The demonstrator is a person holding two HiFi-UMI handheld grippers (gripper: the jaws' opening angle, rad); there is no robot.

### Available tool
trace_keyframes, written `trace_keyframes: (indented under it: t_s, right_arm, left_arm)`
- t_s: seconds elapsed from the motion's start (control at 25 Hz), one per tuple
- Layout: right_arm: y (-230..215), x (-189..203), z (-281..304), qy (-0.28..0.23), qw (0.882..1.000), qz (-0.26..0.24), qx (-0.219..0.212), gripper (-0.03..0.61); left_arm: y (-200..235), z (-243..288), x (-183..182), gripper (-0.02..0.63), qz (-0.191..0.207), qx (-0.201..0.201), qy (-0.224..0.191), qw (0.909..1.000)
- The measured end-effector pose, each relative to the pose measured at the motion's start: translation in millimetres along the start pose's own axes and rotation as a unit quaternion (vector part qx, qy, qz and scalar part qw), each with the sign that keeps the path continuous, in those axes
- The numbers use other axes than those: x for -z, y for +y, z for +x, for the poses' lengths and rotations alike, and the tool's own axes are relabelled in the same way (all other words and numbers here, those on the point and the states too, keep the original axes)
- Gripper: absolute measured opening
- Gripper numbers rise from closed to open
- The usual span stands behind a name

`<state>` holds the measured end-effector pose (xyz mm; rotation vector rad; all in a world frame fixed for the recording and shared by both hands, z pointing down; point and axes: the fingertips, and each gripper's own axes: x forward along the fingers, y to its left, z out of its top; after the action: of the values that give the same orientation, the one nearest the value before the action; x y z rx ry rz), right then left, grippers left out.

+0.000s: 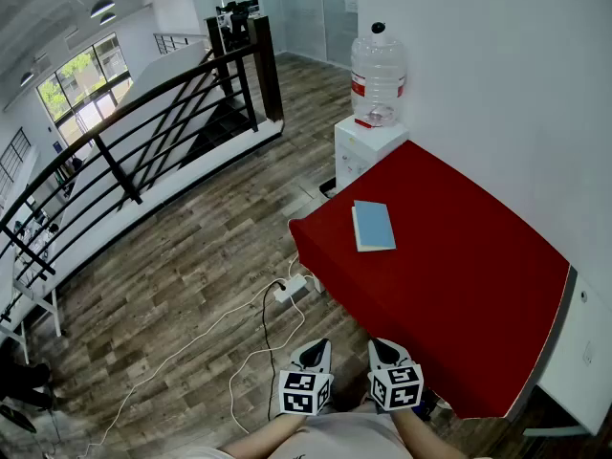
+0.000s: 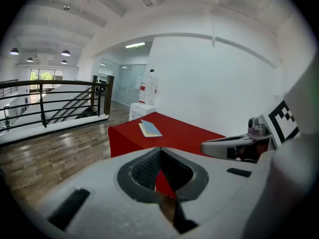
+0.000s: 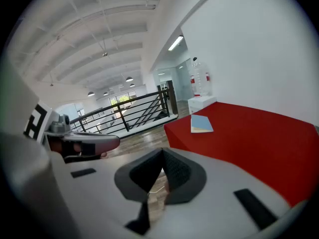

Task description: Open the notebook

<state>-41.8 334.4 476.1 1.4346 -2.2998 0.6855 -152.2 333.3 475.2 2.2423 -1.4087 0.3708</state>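
Holding the left gripper (image 1: 317, 346) and right gripper (image 1: 381, 345) low, side by side, close against the body. Forearms (image 1: 263, 431) drawn in at the bottom of the head view. Marker cubes up, tips aimed forward over the wood floor (image 1: 191, 275), just off the near corner of the red table (image 1: 459, 285). Both claws pressed together, tips touching, pinching nothing. Well ahead, apart from both grippers: the notebook (image 1: 373, 226), closed, flat on the table near its left edge. Beyond the far end, a water bottle (image 1: 378, 75).
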Motion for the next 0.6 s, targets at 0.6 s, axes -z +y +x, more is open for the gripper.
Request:
trace_keyframes:
  t_s: [0.6]
  right_arm:
    - [0, -26, 64, -0.004, 1.000, 0.005, -0.006, 0.008]
  left_arm:
    - [47, 37, -24, 0.008, -0.002, -0.004, -0.009, 1.0000]
